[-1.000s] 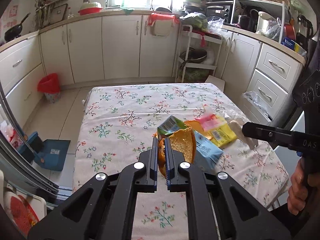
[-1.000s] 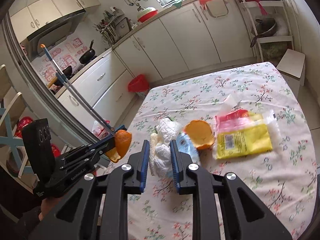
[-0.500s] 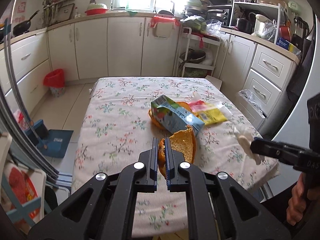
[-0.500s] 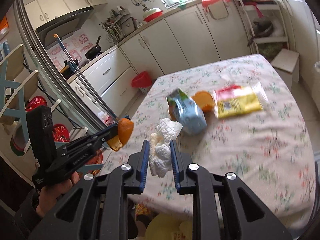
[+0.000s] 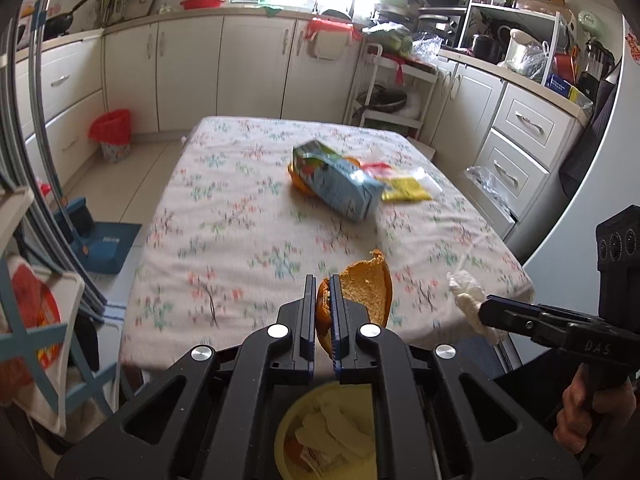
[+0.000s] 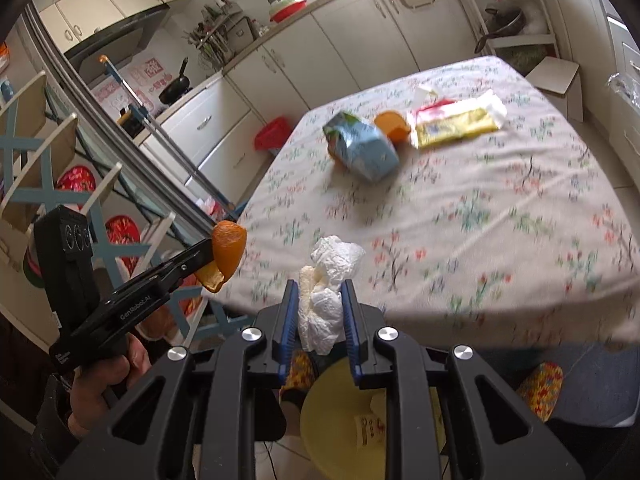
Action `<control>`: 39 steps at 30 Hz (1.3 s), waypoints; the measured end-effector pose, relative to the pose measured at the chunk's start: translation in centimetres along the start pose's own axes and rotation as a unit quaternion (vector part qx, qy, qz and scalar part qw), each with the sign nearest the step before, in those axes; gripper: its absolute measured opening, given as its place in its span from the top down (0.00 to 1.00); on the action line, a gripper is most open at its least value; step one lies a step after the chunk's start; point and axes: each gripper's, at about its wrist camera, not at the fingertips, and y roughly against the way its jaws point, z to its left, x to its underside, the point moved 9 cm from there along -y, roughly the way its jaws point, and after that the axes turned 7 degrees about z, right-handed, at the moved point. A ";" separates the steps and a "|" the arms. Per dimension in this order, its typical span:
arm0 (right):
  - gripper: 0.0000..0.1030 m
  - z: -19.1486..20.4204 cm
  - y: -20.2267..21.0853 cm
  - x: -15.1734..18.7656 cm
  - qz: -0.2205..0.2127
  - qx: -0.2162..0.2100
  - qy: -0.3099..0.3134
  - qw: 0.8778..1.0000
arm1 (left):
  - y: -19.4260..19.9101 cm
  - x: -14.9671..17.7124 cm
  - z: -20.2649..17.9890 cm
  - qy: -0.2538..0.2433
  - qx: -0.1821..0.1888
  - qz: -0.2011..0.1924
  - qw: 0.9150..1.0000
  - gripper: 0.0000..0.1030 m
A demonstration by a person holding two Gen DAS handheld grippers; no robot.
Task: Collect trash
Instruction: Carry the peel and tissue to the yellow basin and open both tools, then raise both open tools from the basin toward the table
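My left gripper [image 5: 323, 312] is shut on an orange peel [image 5: 366, 290], held past the near edge of the table above a yellow bin [image 5: 324, 436] with scraps inside. My right gripper [image 6: 319, 308] is shut on a crumpled white tissue [image 6: 326, 284], also off the table's near edge over the yellow bin [image 6: 340, 420]. In the right wrist view the left gripper's orange peel [image 6: 227, 252] shows at the left. On the floral tablecloth [image 5: 240, 220] lie a blue carton [image 5: 340, 186], another orange peel [image 6: 392, 124] and a yellow wrapper [image 5: 404, 190].
A red bin [image 5: 112, 132] stands on the floor by the far cabinets. A blue dustpan and broom [image 5: 100, 236] lie left of the table. Chairs [image 6: 48, 168] stand at the left. Drawers and a shelf rack [image 5: 392, 92] line the right side.
Both grippers pulled back from the middle of the table to beyond its near edge, carrying the peel and the tissue. The yellow bin came into view below them.
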 end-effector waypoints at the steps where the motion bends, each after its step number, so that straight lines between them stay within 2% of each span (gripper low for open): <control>1: 0.78 0.1 -0.2 0.6 0.005 0.000 0.001 1.000 | 0.0 0.6 -0.1 0.000 0.000 0.004 1.000 0.94; 14: 0.77 0.8 -2.2 6.9 0.077 0.006 0.002 0.997 | -0.3 6.4 -2.2 -0.017 0.002 0.059 0.998 0.94; 23: 0.76 0.2 -3.4 8.8 0.115 0.022 -0.004 0.993 | -1.6 10.1 -3.5 -0.035 0.007 0.116 0.993 0.94; 29: 0.74 -0.3 -3.2 9.0 0.113 0.025 -0.017 0.993 | -2.6 11.8 -4.2 -0.044 0.017 0.152 0.987 0.92; 31: 0.72 -0.4 -3.1 8.9 0.111 0.027 -0.018 0.993 | -2.7 12.1 -4.4 -0.045 0.018 0.157 0.986 0.87; 33: 0.70 -0.5 -3.0 8.9 0.107 0.030 -0.020 0.994 | -2.6 12.1 -4.4 -0.045 0.016 0.156 0.987 0.72; 35: 0.67 -0.7 -2.8 8.7 0.103 0.032 -0.023 0.994 | -2.5 12.1 -4.4 -0.046 0.013 0.154 0.987 0.64; 39: 0.66 -1.0 -2.6 8.5 0.098 0.033 -0.029 0.994 | -2.4 11.8 -4.3 -0.051 0.005 0.147 0.988 0.57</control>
